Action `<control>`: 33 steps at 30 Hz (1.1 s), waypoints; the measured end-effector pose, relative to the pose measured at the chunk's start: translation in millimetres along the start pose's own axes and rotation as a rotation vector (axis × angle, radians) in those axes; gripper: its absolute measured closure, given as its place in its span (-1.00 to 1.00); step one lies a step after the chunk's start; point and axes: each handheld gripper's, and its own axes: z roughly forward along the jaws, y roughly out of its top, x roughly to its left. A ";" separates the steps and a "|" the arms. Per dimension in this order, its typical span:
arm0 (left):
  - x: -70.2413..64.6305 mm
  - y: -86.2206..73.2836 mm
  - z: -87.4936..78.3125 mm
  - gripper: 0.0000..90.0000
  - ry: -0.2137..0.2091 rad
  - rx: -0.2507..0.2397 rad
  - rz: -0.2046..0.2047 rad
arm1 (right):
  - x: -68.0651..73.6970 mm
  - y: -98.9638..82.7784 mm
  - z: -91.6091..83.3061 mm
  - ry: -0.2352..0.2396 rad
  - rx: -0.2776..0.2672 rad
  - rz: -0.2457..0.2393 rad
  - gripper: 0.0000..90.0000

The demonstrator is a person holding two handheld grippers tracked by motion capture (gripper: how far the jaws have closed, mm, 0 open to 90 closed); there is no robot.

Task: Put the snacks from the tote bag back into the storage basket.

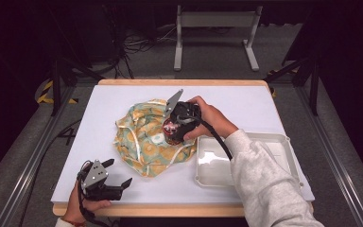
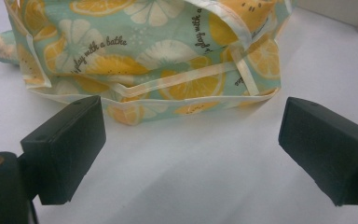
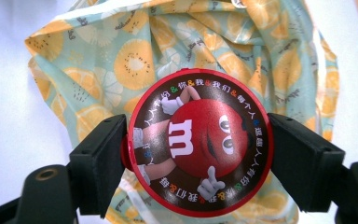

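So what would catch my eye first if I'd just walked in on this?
Probably the round red candy tin with a cartoon face, clamped between the black jaws of the right tool above the middle of the white table. Under it lies a crumpled mint cloth bag printed with orange slices, and the left tool waits open near the table's front edge.

You have one fruit-print cloth bag [image 1: 149, 142] on the counter [image 1: 246, 101], one round red candy tin [image 3: 200, 142], one white plastic tray [image 1: 212, 165], and two tongs: the left tongs [image 1: 118, 174] and the right tongs [image 3: 198, 156].
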 end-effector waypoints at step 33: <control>-0.2 0.8 2.7 -0.83 0.000 0.019 0.005 | 20.6 -64.1 -67.7 -0.076 0.025 0.006 -0.47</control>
